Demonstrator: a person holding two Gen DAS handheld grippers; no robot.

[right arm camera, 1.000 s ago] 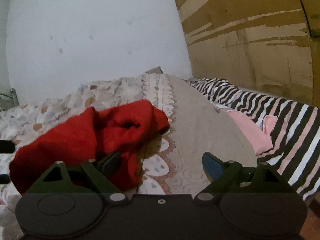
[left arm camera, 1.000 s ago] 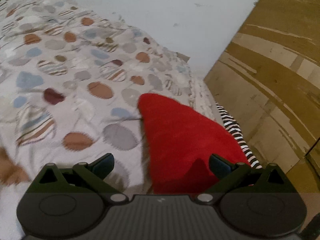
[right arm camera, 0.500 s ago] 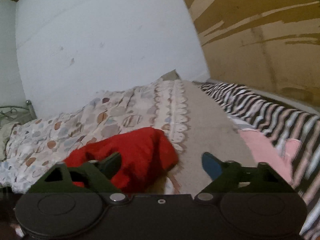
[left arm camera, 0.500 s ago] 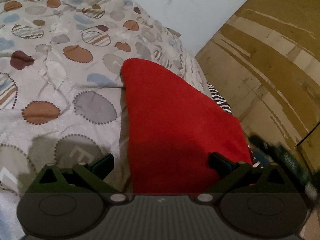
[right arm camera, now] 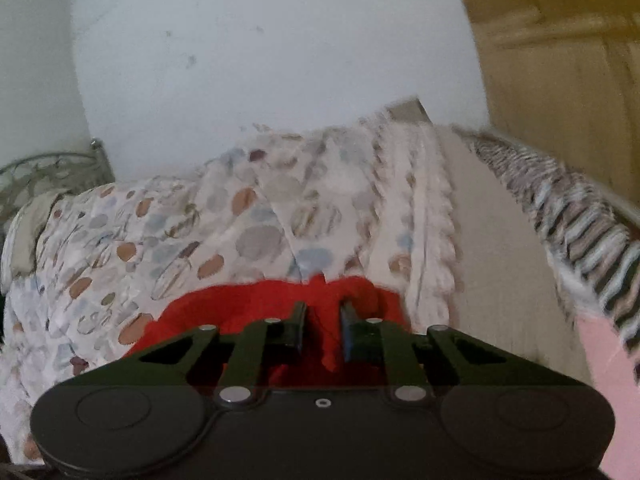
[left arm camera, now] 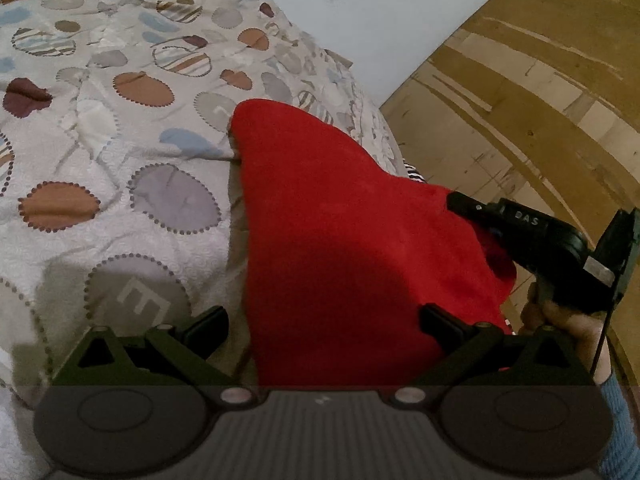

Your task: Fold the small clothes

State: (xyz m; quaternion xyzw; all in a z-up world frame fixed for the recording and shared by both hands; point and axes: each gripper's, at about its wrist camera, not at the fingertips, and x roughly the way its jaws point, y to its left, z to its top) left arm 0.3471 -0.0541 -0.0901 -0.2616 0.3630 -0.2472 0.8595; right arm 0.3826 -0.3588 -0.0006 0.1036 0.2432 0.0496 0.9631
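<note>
Right tongs [right arm camera: 322,330] are clamped on a fold of the red cloth [left arm camera: 352,240] at its right edge, likely to lift that side for a fold. Left tongs [left arm camera: 322,320] gape wide, poised over the cloth's near edge, gripping nothing. It lies on the spotted quilt [left arm camera: 120,140], beside the wooden panel [left arm camera: 540,100].

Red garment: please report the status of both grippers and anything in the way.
Left gripper open, above the red garment. Right gripper shut on a fold of it. Garment lies on the spotted bedspread. Nothing in the way.
</note>
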